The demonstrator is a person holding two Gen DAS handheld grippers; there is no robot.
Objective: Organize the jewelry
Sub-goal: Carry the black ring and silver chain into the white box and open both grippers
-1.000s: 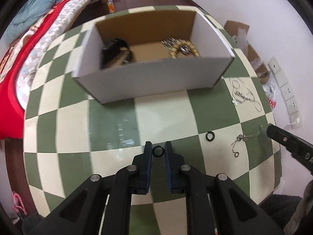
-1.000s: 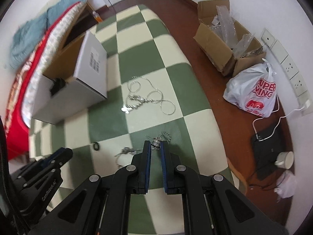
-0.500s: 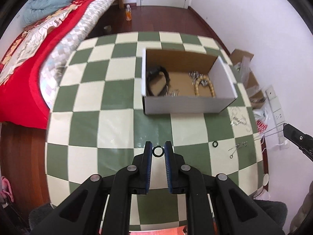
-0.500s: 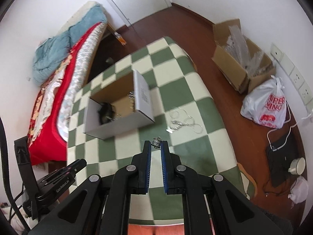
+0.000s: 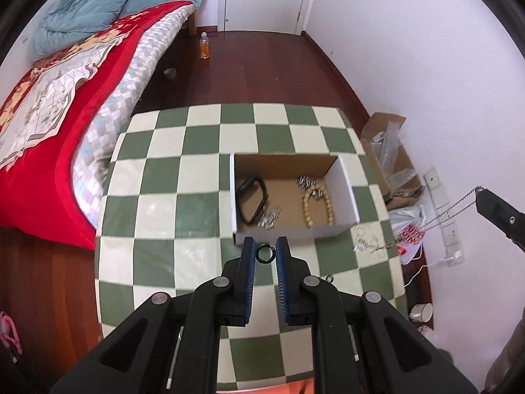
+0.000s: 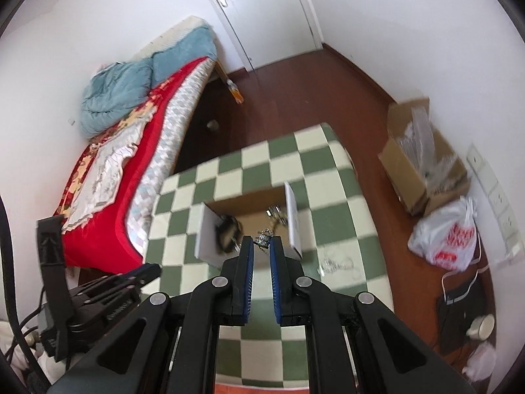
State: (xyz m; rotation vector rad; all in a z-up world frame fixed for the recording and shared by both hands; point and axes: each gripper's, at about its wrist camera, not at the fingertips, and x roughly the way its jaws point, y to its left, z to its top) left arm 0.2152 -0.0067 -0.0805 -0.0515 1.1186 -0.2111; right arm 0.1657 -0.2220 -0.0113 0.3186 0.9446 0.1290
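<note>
My left gripper [image 5: 265,253] pinches a small dark-green ring [image 5: 265,253], right gripper [image 6: 261,242] clamps a silver chain [image 6: 264,238]; I'd hover squarely over the open cardboard box [image 5: 347,193] before releasing.

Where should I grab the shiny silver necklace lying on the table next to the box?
Pinch the silver necklace at its bunched, chunky clump, coming straight down from above. The rest is thin chain lying flat in loops on the checkered table, probably too flat to catch. The white box stands close beside it, so a sideways approach looks cramped.
</note>
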